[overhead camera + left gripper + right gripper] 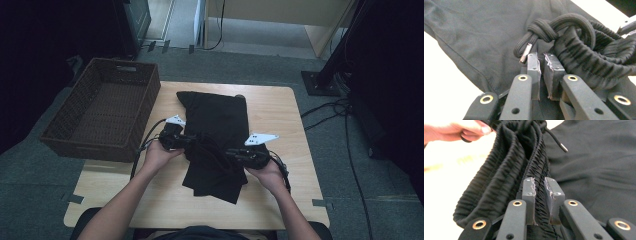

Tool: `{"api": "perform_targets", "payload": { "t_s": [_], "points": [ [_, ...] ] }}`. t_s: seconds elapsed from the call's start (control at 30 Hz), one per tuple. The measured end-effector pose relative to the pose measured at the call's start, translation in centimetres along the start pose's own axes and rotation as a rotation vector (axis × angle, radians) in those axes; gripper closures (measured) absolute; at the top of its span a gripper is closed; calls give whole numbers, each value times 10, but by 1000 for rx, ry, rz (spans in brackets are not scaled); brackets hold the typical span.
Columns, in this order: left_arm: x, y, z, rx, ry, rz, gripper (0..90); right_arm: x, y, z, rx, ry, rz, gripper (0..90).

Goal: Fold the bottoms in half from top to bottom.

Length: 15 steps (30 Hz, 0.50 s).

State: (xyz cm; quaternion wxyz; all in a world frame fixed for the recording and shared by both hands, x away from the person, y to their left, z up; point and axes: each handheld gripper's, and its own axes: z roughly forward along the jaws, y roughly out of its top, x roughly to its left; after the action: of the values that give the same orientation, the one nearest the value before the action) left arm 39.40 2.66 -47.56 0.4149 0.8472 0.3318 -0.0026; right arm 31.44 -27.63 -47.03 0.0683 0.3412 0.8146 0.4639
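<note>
At the far left we see a brown wicker basket [60,131], sitting partly on the left edge of the pale wooden surface [280,117] and apart from everything else. We can read no brand, label or writing on it, nor on anything else in view.

Moving right, we come to the left hand-held gripper [186,141], held in the person's left hand [159,154] at the left side of the black garment [216,120]. In the left gripper view its two pads stand a narrow slit apart [542,65], with black cloth of the gathered elastic waistband [584,60] lying in the gap; we cannot tell whether the pads press on it. A knotted black drawstring [544,30] curls just above the jaws, and its metal tip [525,53] hangs right beside the left pad.

The garment lies in the middle of the surface, its far part spread flat and its near part bunched between the two hands, with a near corner folded toward the person.

Further right, the right hand-held gripper [235,156] sits in the right hand [267,172] at the garment's right side. In the right gripper view the jaws are nearly together [539,188] and clamp on a ridge of the ribbed waistband [506,170], which runs up between the pads. Beyond it we see the other drawstring end with its metal tip [563,147], and the fingers [474,130] of the left hand at the top left.
</note>
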Motion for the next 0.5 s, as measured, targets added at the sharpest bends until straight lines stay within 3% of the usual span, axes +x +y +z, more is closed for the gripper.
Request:
{"api": "perform_targets", "payload": {
  "t_s": [0.13,0.23,0.33,0.5],
  "points": [
    [7,-3,-1,-3,38,-12,791,-4,-3,5,28,-21,35,788],
    [9,-5,1,2,42,-20,761,-3,-3,9,41,-9,23,782],
    [8,-6,5,11,85,-7,686,0,-5,17,75,-32,14,754],
    [10,-7,7,3,90,-30,620,-6,-6,22,76,-57,36,752]
  ]
}}
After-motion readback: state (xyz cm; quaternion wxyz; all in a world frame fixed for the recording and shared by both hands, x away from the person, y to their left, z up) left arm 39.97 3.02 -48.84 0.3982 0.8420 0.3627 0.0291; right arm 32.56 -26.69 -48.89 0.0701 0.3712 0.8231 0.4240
